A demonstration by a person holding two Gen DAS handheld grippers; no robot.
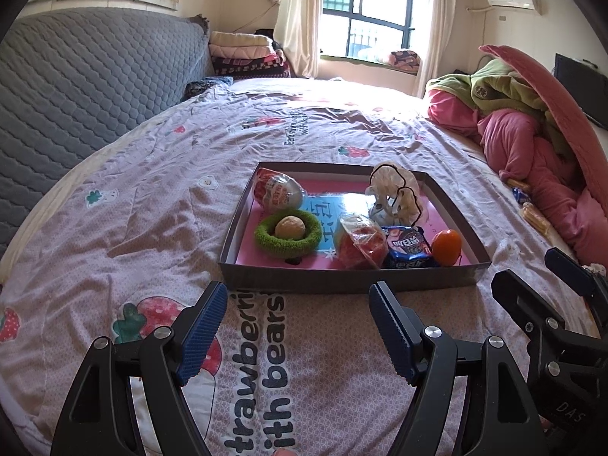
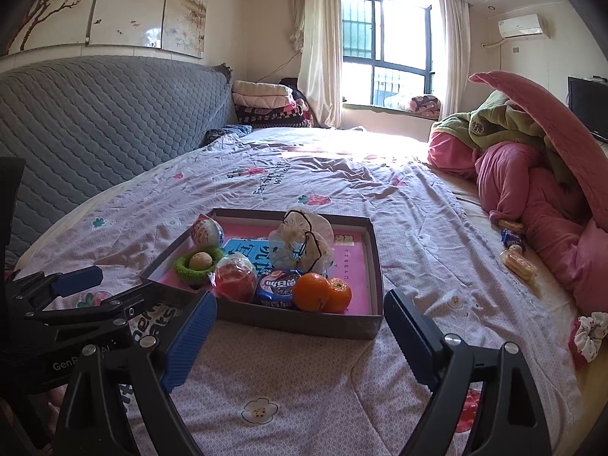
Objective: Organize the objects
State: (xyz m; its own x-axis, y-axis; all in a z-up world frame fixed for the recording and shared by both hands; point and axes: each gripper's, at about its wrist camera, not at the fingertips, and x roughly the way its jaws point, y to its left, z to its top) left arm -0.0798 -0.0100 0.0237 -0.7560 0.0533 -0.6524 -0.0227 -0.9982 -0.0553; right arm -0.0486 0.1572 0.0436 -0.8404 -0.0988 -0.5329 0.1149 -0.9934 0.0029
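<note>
Inside grey tray (image 1: 353, 279), pink-floored: orange (image 1: 447, 247), snacks; both tongs (image 1: 300, 326) (image 2: 300, 338) agape, empty.

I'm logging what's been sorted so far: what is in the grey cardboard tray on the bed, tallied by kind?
Foil-wrapped chocolate egg: 1
Green fuzzy ring with a tan walnut in it: 1 each
Clear-bagged red snack: 1
Blue biscuit packet: 1
Orange tangerines: 2
Cream scrunchie bundle: 1
Total: 8

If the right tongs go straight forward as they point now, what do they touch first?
Probably the near wall of the box on the bed, just below the orange. The right tongs are open and empty; depth is hard to judge.
</note>
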